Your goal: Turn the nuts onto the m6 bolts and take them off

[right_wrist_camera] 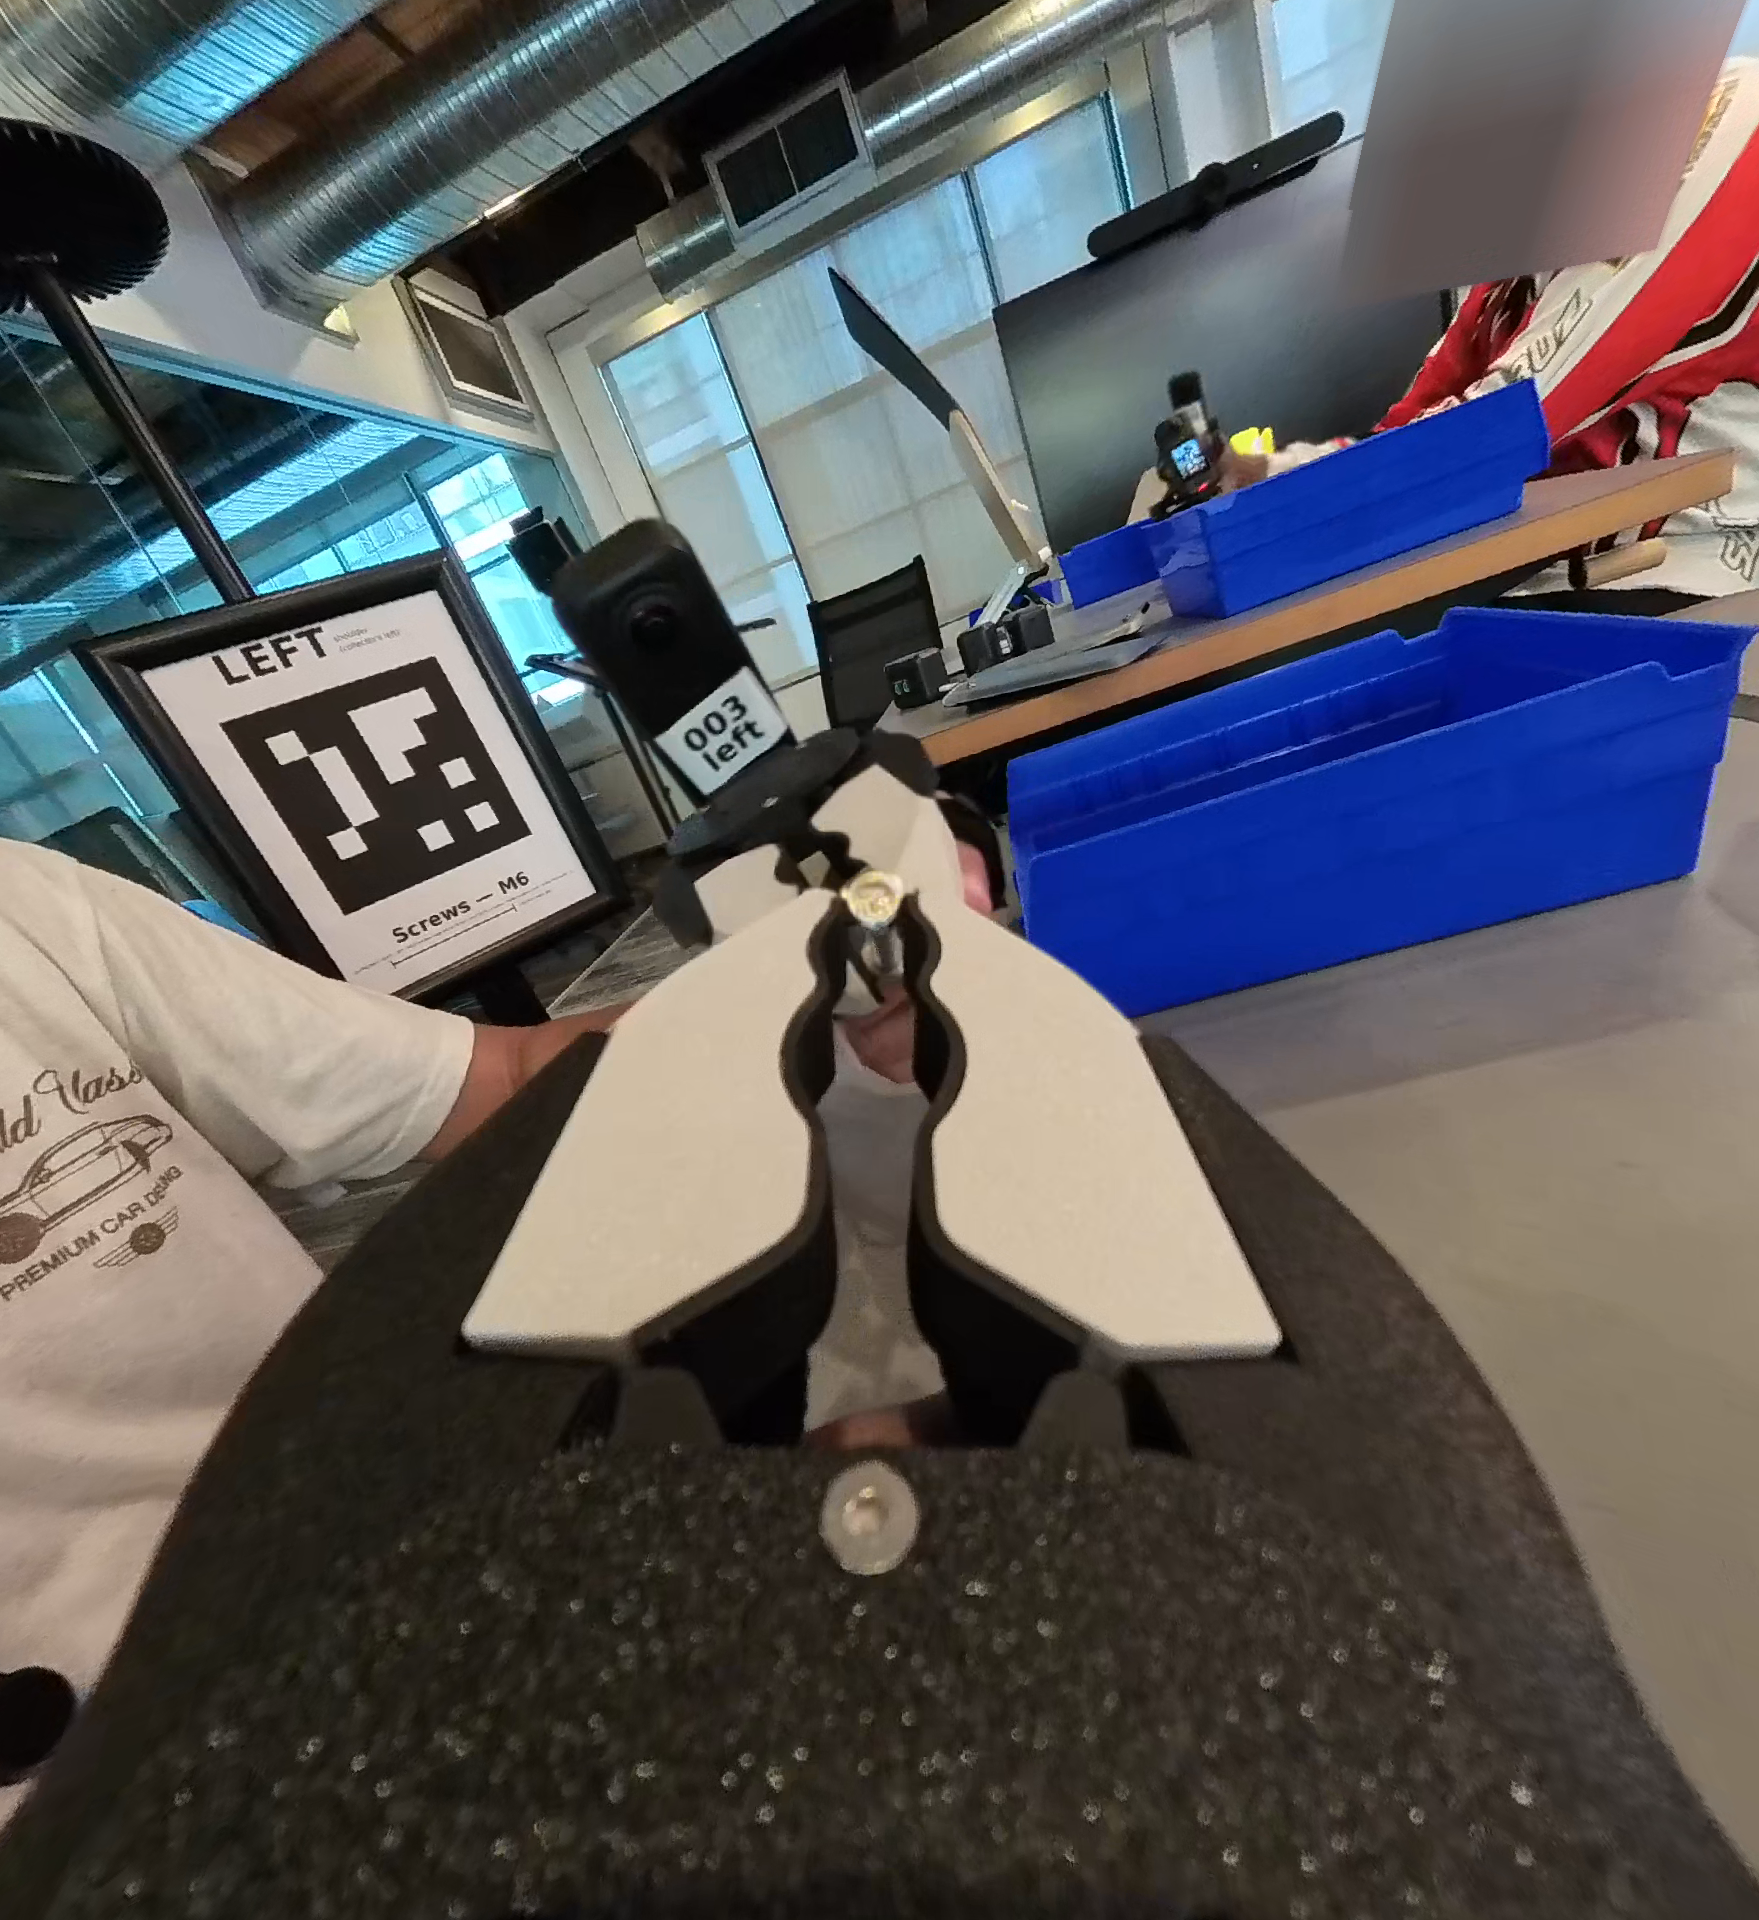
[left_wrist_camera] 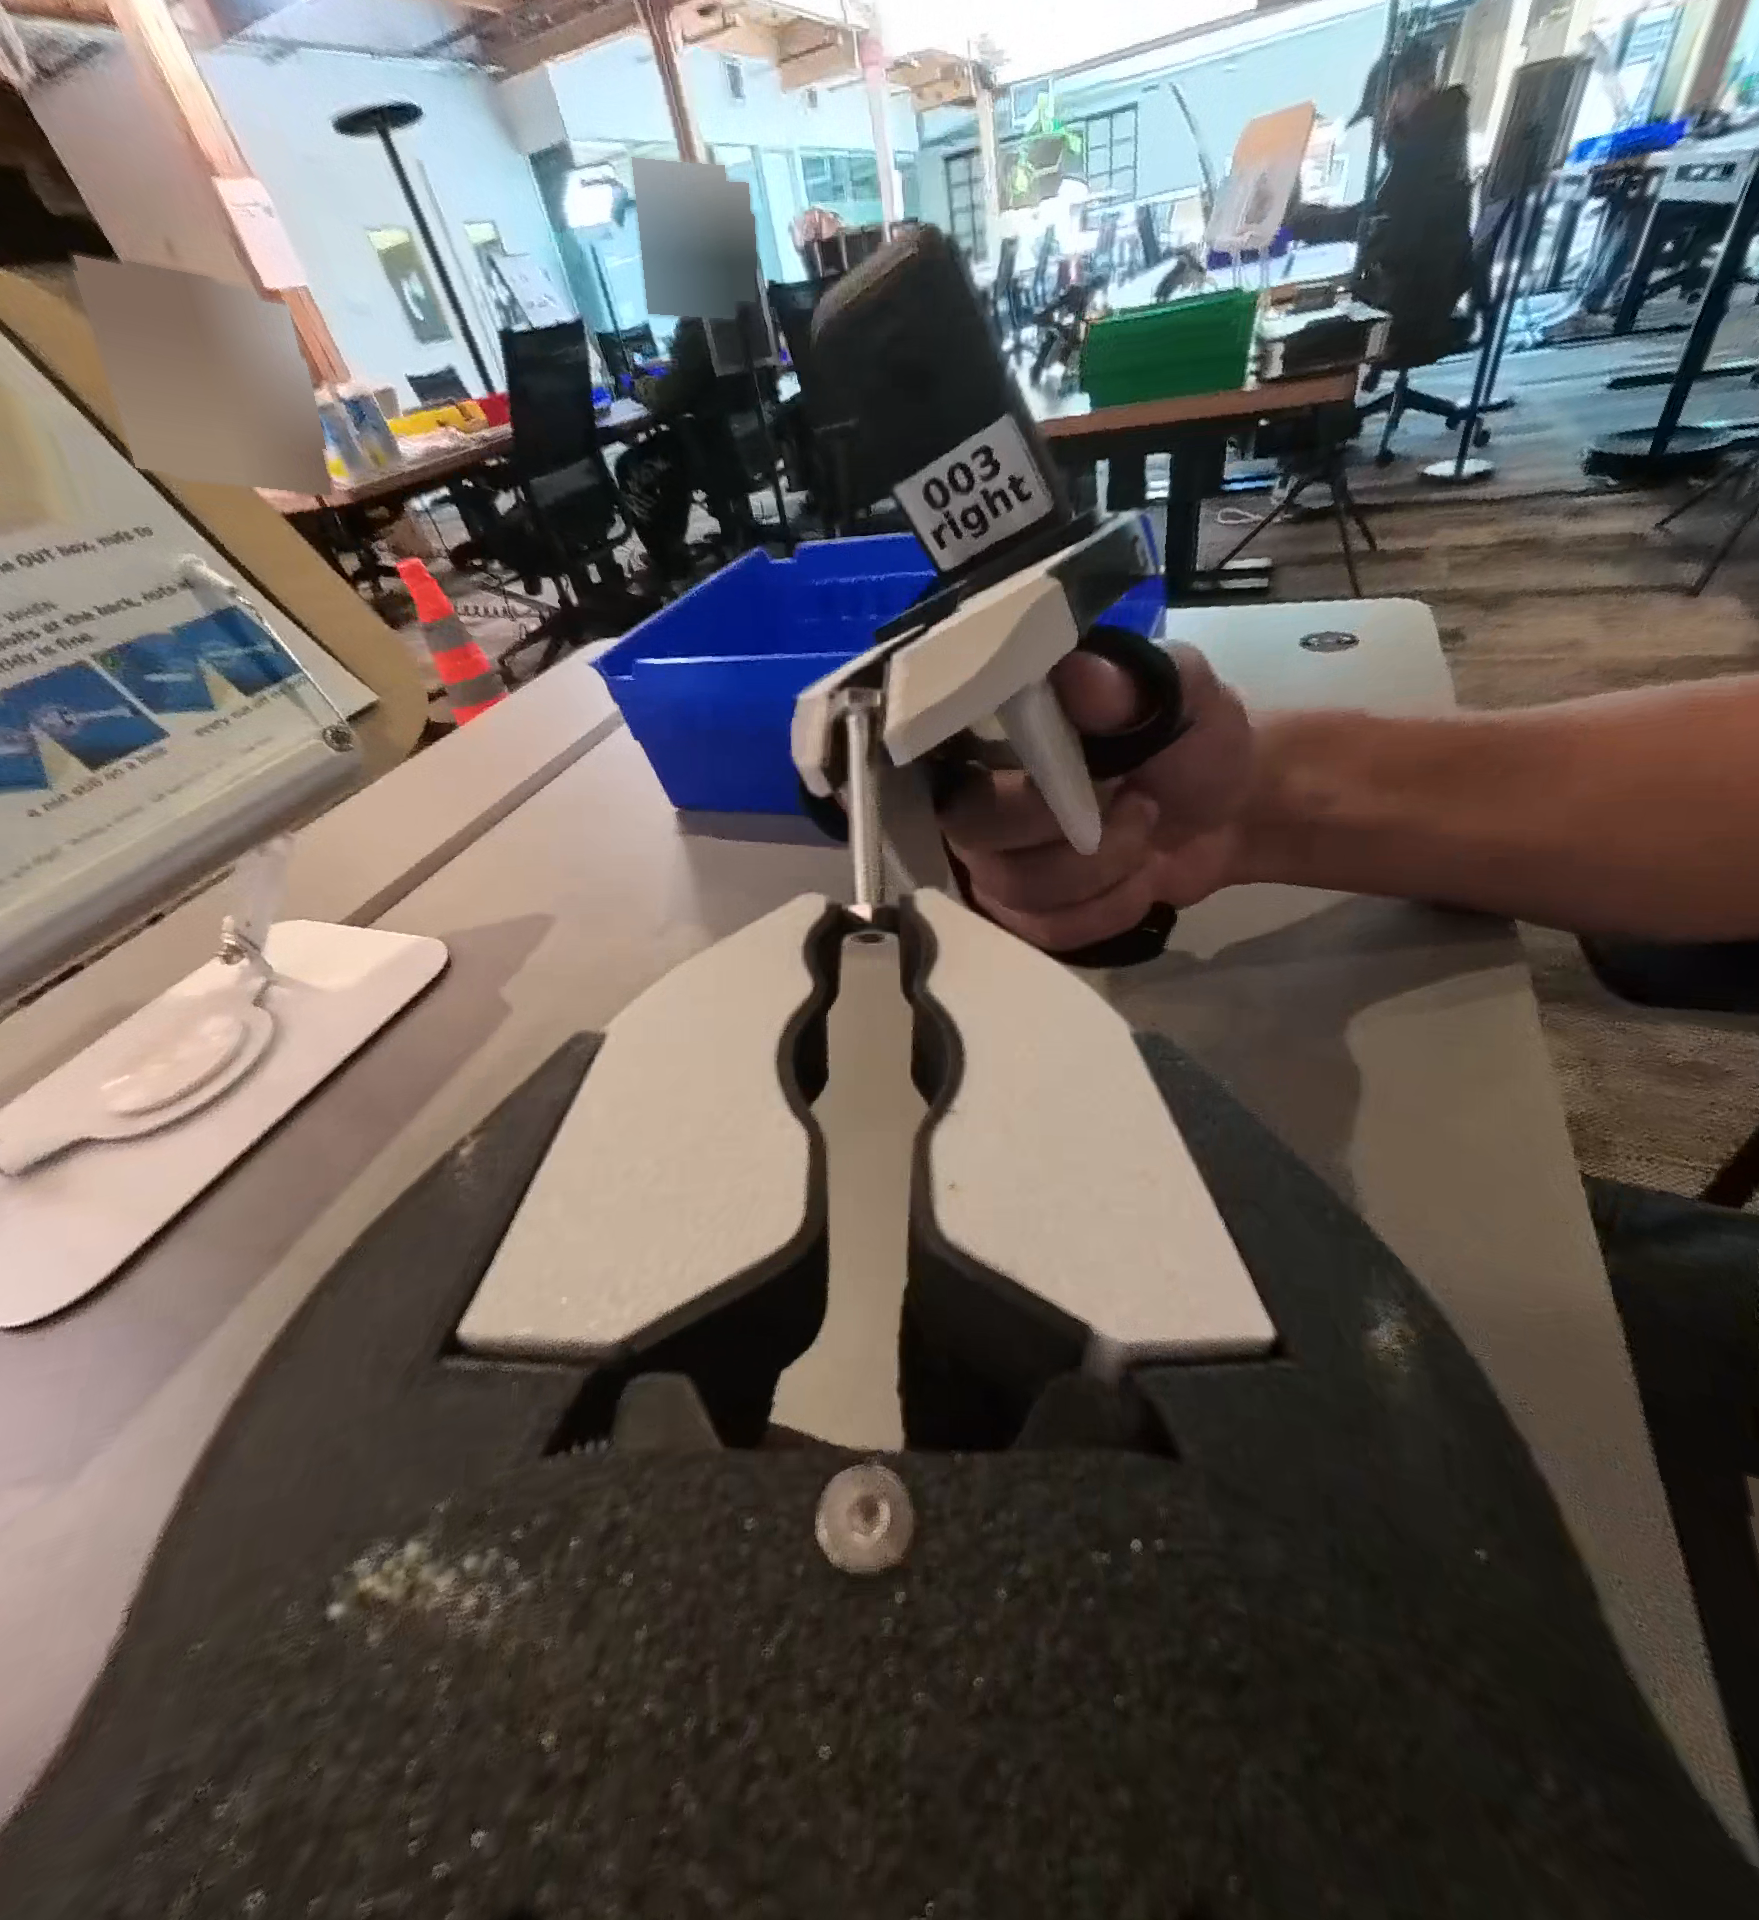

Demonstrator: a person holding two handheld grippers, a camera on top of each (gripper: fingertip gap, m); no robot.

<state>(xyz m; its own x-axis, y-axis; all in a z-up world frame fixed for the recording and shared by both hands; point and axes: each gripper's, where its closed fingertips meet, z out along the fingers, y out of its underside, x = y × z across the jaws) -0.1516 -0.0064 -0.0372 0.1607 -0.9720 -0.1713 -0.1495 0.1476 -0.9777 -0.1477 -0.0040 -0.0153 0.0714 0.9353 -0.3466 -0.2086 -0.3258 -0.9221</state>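
Note:
In the left wrist view my left gripper is shut on a small silver nut at the lower end of a long silver bolt. The bolt stands nearly upright above the grey table. My right gripper comes in from the right and is shut on the bolt's head. In the right wrist view the bolt head sits between my right gripper's tips, and the shaft runs down behind them. The left gripper's fingers show just beyond it.
A blue bin stands on the table behind the grippers; it also shows in the right wrist view. A clear instruction stand is at the left. A framed marker sign and the person's white shirt are at the left of the right wrist view. Only a small space, under 4 cm, lies between the two pairs of fingers.

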